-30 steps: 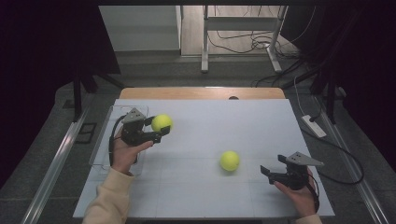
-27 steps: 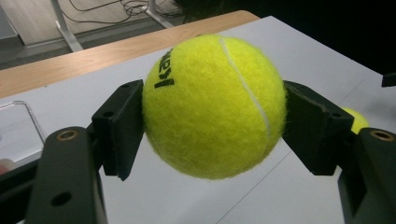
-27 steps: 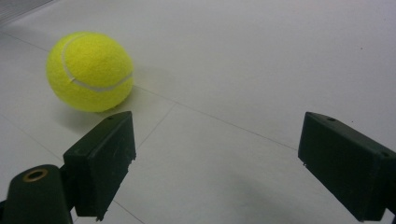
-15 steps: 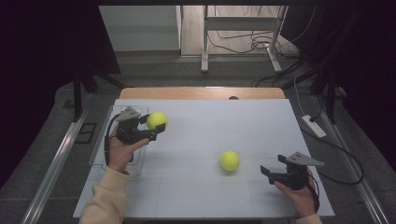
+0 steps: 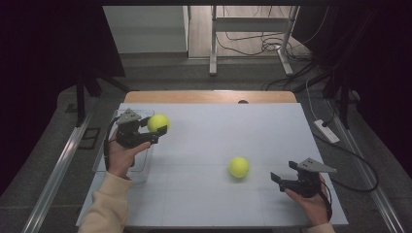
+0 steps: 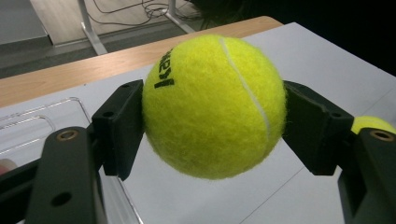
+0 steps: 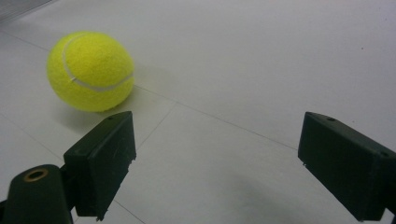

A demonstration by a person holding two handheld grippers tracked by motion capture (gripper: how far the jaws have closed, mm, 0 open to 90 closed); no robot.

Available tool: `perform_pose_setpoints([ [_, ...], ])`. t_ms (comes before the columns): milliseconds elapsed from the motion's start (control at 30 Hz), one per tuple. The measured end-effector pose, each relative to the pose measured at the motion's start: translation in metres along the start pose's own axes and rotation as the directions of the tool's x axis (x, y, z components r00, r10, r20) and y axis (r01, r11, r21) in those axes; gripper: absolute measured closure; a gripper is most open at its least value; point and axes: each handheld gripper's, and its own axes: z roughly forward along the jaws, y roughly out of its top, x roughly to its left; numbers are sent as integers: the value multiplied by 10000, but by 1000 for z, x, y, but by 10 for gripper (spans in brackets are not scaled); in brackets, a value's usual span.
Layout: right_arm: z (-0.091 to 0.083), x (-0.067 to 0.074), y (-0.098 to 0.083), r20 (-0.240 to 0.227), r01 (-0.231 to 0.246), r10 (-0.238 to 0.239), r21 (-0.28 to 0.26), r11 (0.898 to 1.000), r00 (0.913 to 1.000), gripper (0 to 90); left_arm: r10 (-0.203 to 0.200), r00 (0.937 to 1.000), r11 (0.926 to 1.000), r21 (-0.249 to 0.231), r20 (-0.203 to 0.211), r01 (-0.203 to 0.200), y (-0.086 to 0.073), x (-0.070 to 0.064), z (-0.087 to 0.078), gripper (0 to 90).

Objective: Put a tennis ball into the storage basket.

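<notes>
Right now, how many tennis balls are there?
2. One tennis ball is clamped in the left gripper above the clear tray; the other ball lies on the table, ahead of the open right gripper.

Blk grippers [image 5: 154, 130] – grey plates; cream sleeve [image 5: 104, 206]

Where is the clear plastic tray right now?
In the high view the clear tray lies at the table's left edge, beneath the left gripper, which holds a tennis ball above it.

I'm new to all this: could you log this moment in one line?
left gripper: shut on held tennis ball, above clear tray | right gripper: open, empty | loose tennis ball: on table
</notes>
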Motion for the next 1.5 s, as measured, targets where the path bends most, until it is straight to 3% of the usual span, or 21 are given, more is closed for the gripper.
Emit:
perform_pose_setpoints([
  [633, 0, -1, 0, 40, -44, 44, -52, 10000, 10000, 110, -192, 9980, 9998, 85, -599, 198, 1, 17, -7, 273],
  [1500, -1, -1, 0, 52, -58, 58, -56, 10000, 10000, 110, -534, 9872, 9978, 306, -1503, 586, 2, 47, -11, 273],
])
